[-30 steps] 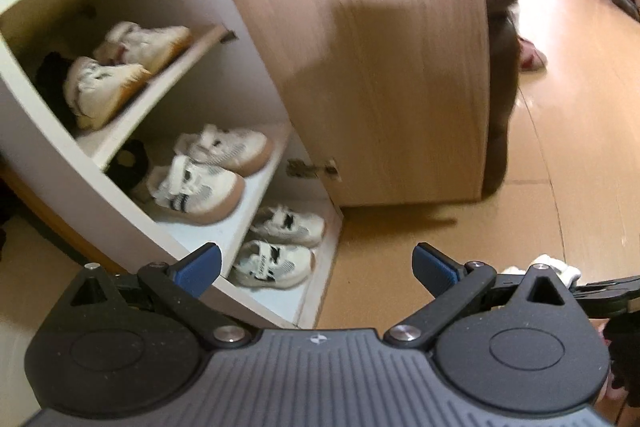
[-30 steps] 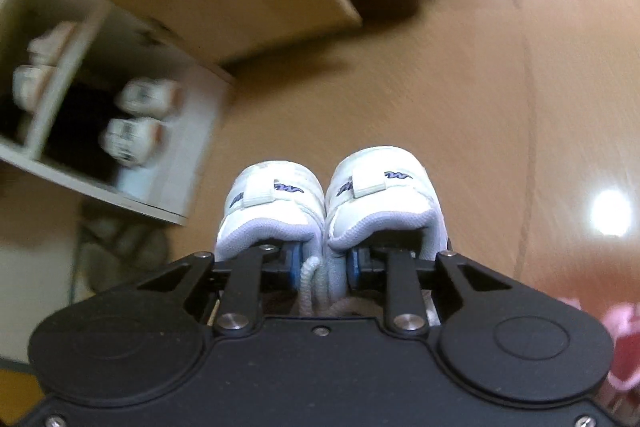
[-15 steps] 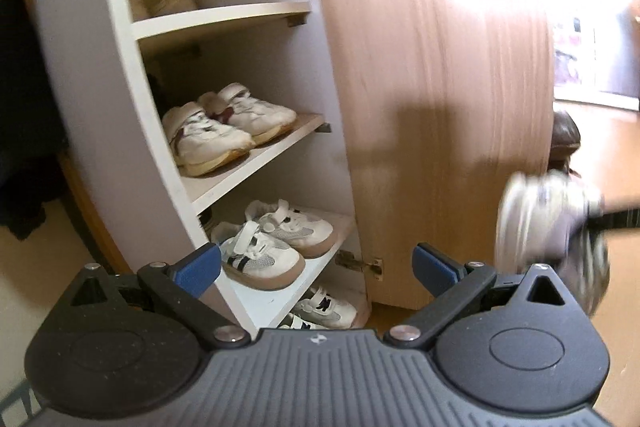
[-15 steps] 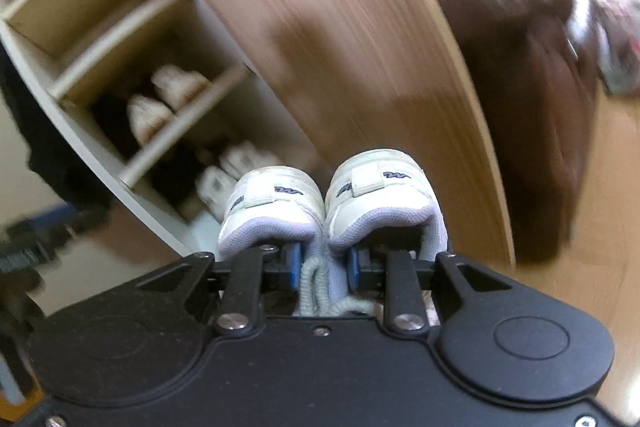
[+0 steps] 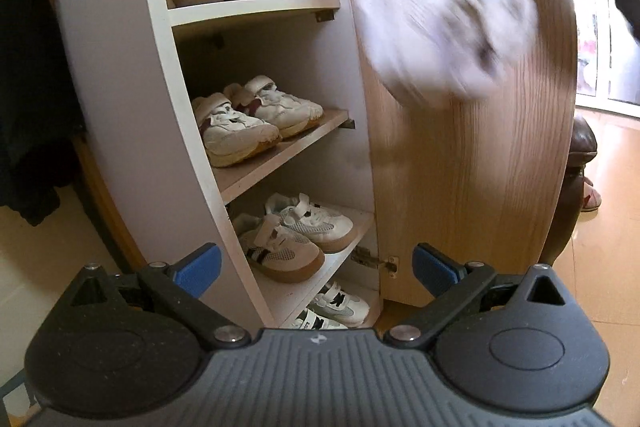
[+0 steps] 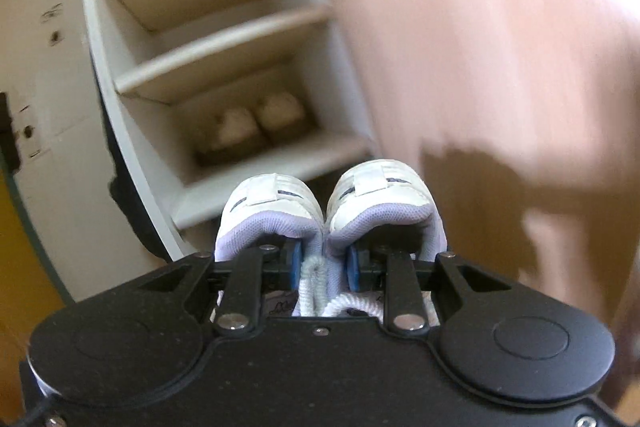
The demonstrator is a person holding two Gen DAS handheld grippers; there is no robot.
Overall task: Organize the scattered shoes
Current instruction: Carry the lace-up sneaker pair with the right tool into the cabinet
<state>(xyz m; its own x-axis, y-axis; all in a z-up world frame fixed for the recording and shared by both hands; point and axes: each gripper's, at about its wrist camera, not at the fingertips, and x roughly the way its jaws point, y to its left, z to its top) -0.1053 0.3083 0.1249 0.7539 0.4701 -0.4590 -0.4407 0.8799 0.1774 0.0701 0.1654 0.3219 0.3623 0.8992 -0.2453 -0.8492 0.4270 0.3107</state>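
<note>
Home entryway w/ shoe cabinet (image 5: 120,75)

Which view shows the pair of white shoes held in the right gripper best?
The right wrist view: the pair of white shoes sits sharp and centred, heels toward the camera, with the right gripper pinching their inner heel walls together. The left wrist view shows the pair only as a motion-blurred white mass at upper right.

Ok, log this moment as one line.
right gripper: jaws shut on pair of white sneakers | left gripper: jaws open, empty | shoe cabinet: door open
</note>
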